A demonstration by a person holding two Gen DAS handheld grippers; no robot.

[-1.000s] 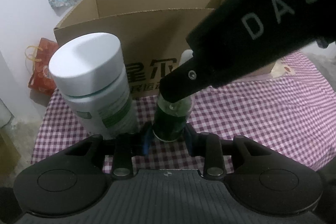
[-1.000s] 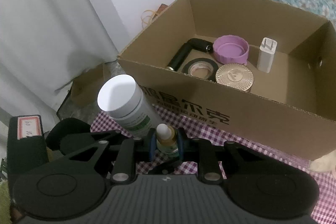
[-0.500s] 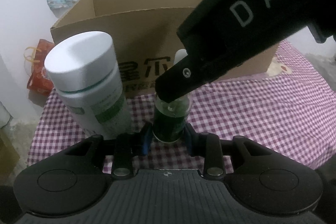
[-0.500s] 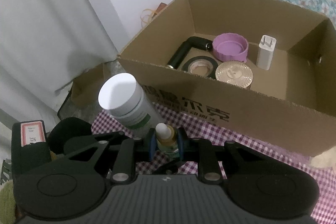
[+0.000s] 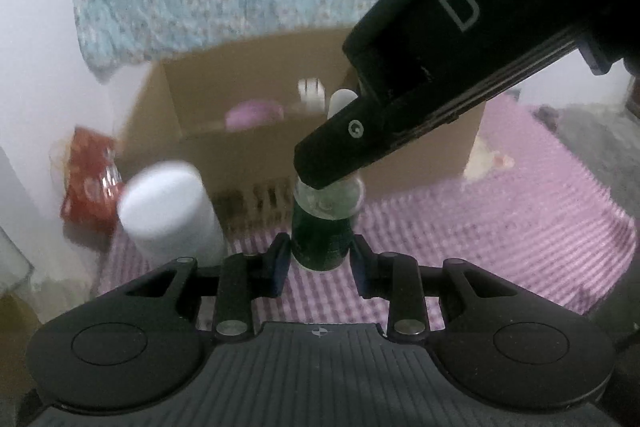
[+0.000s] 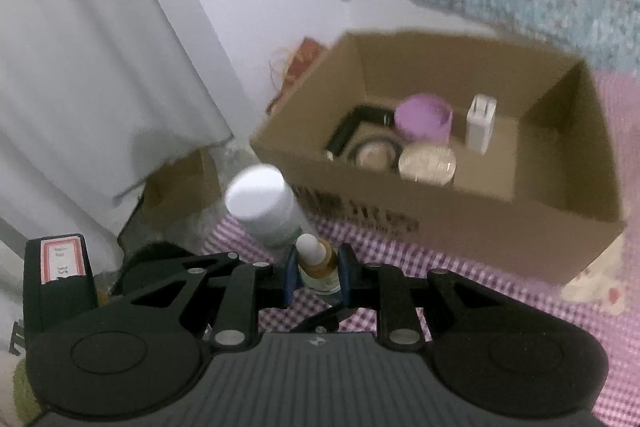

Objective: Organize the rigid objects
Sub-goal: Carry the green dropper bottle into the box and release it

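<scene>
A small dropper bottle (image 5: 320,239) with a white cap, clear shoulder and dark body sits between the fingers of my left gripper (image 5: 320,253), which is shut on its lower body. A black finger (image 5: 336,155) of my right gripper crosses its neck from the upper right. In the right wrist view the same bottle (image 6: 316,263) shows amber with a white cap, and my right gripper (image 6: 318,269) is shut on it. The bottle hangs above the checked cloth (image 5: 500,227), in front of an open cardboard box (image 6: 480,227).
A tall white-capped bottle (image 5: 168,203) stands on the cloth just left of the grip. The box holds a purple lid (image 6: 424,117), a white charger (image 6: 480,123), a round gold tin (image 6: 427,163), a tape roll (image 6: 374,151) and a black handle (image 6: 352,127). A red bag (image 5: 88,183) lies left.
Both grippers have risen together with the dropper bottle held between them. The box now sits lower in both views, and its inside shows in the left view. The white-capped bottle stays put.
</scene>
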